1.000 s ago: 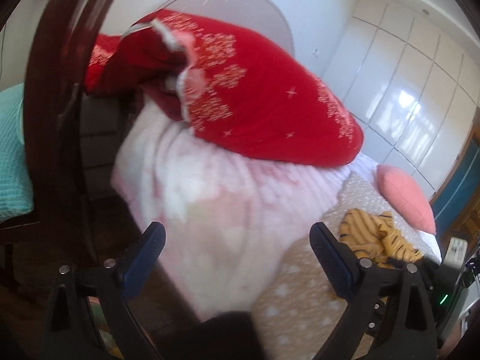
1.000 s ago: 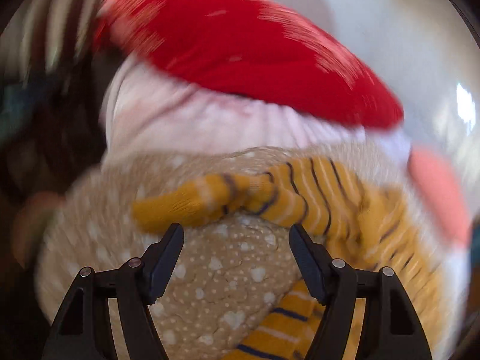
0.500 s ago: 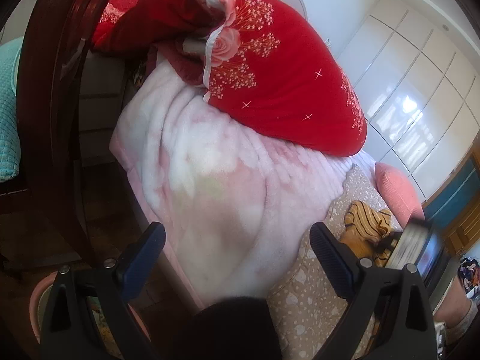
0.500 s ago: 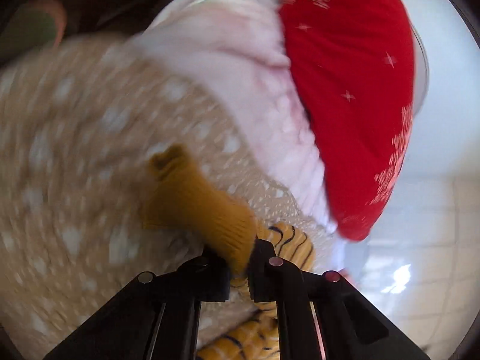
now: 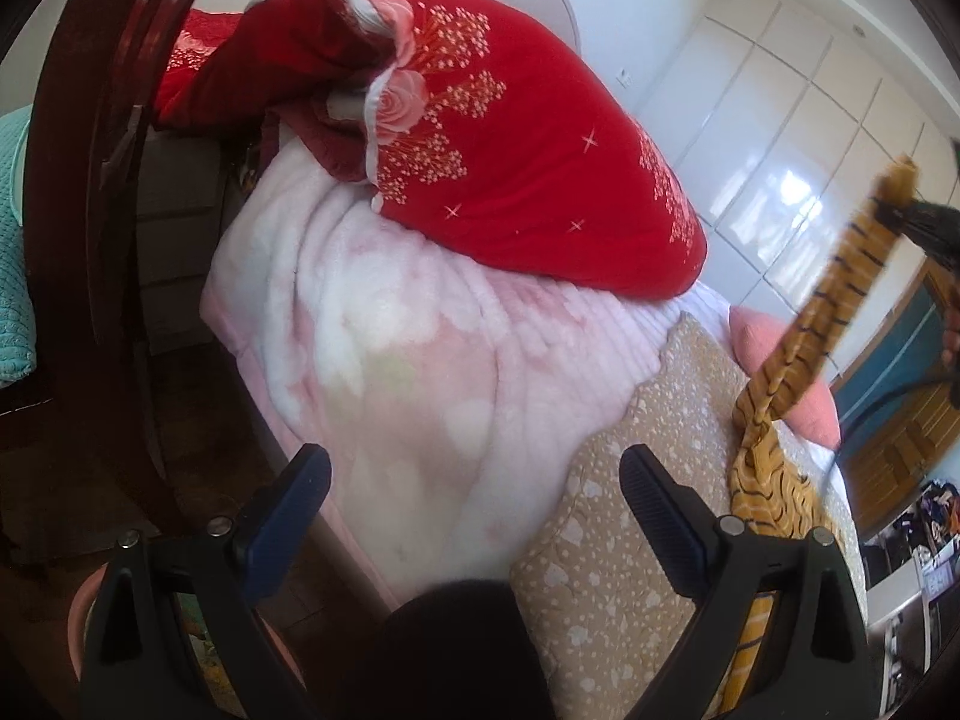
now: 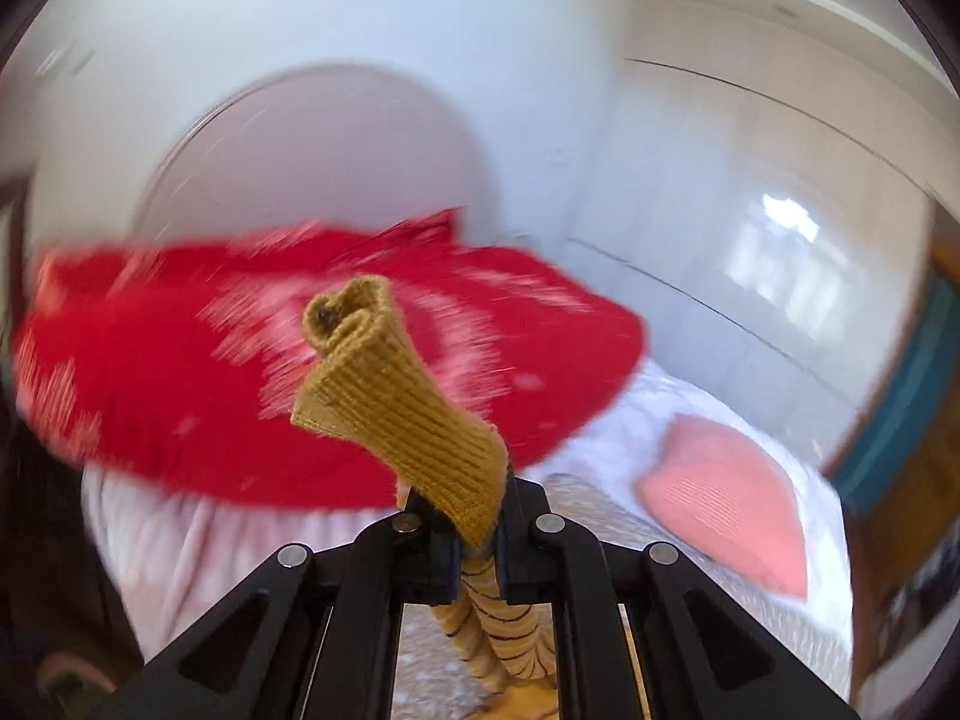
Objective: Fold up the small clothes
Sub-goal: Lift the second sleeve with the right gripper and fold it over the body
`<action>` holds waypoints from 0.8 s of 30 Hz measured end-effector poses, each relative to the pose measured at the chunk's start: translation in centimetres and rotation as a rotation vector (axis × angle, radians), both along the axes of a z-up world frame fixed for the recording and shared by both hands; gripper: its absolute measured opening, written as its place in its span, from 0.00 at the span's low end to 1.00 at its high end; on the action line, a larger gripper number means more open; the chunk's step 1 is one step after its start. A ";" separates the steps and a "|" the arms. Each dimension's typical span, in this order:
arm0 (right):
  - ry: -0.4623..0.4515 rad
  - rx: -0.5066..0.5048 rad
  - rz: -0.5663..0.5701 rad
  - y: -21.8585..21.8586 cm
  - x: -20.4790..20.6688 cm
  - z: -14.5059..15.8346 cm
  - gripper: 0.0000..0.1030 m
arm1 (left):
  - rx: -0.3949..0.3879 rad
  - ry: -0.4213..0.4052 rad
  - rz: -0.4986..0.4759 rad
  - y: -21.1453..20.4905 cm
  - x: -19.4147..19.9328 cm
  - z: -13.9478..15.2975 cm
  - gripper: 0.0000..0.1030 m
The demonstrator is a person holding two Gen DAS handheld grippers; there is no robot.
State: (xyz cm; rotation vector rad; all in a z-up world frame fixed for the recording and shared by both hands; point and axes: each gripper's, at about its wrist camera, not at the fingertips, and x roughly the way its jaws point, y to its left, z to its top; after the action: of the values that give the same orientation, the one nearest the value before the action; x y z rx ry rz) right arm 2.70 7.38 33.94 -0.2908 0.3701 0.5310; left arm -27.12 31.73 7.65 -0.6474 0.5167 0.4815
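While no writing reads | right claw (image 6: 474,531) clenched on striped garment (image 6: 414,420) | left claw (image 5: 474,504) released

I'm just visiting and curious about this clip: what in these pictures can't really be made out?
- Striped yellow garment: whether a top or trousers; its low end lies bunched behind the left gripper's finger.
- Right gripper: pads hidden by the ribbed cuff clamped between them.
- Red quilt, right wrist view: pattern smeared by motion blur.
- Clutter, left wrist view: too small, cut off by the edge.
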 end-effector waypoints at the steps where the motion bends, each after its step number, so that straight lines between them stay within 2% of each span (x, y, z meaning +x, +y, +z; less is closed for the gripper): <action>1: 0.018 0.019 -0.023 -1.8 0.6 0.0 0.06 | 0.002 0.009 -0.006 -0.2 0.2 0.0 0.94; 4: 0.079 0.048 -0.094 -7.5 2.3 -1.5 0.06 | 0.012 0.025 -0.025 -0.9 1.0 0.0 0.94; 8: 0.146 0.029 -0.156 -14.7 3.4 -4.8 0.06 | 0.051 0.050 -0.085 -3.2 2.8 0.4 0.94; 12: 0.220 0.042 -0.213 -22.9 3.5 -9.3 0.06 | 0.081 0.074 -0.173 -6.2 5.3 0.9 0.94; 16: 0.295 0.046 -0.323 -30.6 3.2 -14.6 0.06 | 0.134 0.090 -0.237 -9.6 7.5 1.5 0.94; 18: 0.310 0.064 -0.389 -34.0 3.3 -16.1 0.06 | 0.170 0.095 -0.275 -11.5 8.8 1.9 0.94; 21: 0.262 0.158 -0.464 -37.9 3.7 -15.1 0.06 | 0.233 0.096 -0.334 -14.6 10.8 2.7 0.94; 24: 0.150 0.293 -0.419 -39.4 2.4 -11.3 0.06 | 0.264 0.089 -0.386 -17.5 12.5 3.1 0.94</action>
State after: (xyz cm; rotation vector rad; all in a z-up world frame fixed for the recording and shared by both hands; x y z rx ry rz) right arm 5.12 -31.97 22.69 0.1119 0.4778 0.1889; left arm -14.58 14.20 10.79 -0.2630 0.6335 0.2076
